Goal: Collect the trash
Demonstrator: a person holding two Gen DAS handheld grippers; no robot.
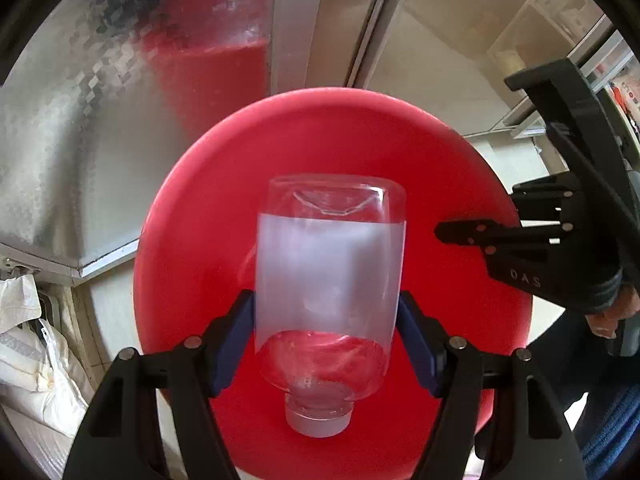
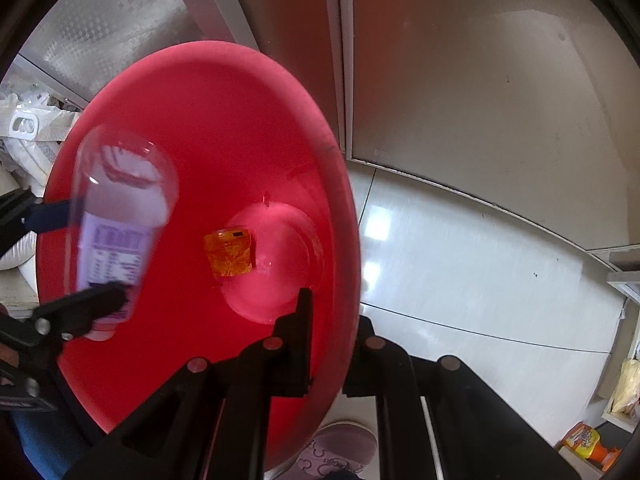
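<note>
Bottle [image 1: 330,280] gripped over red bin [image 1: 200,220].

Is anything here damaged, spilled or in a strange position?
Nothing is spilled or broken. The clear bottle hangs upside down in the left gripper over the red bin, and the right gripper pinches the bin's rim.

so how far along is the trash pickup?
Done: an orange wrapper lies at the bottom of the red bin. In hand: the left tongs hold an empty bottle over the bin, while the right tongs pinch its rim. Left: drop the bottle; an orange pack sits on the floor.
</note>
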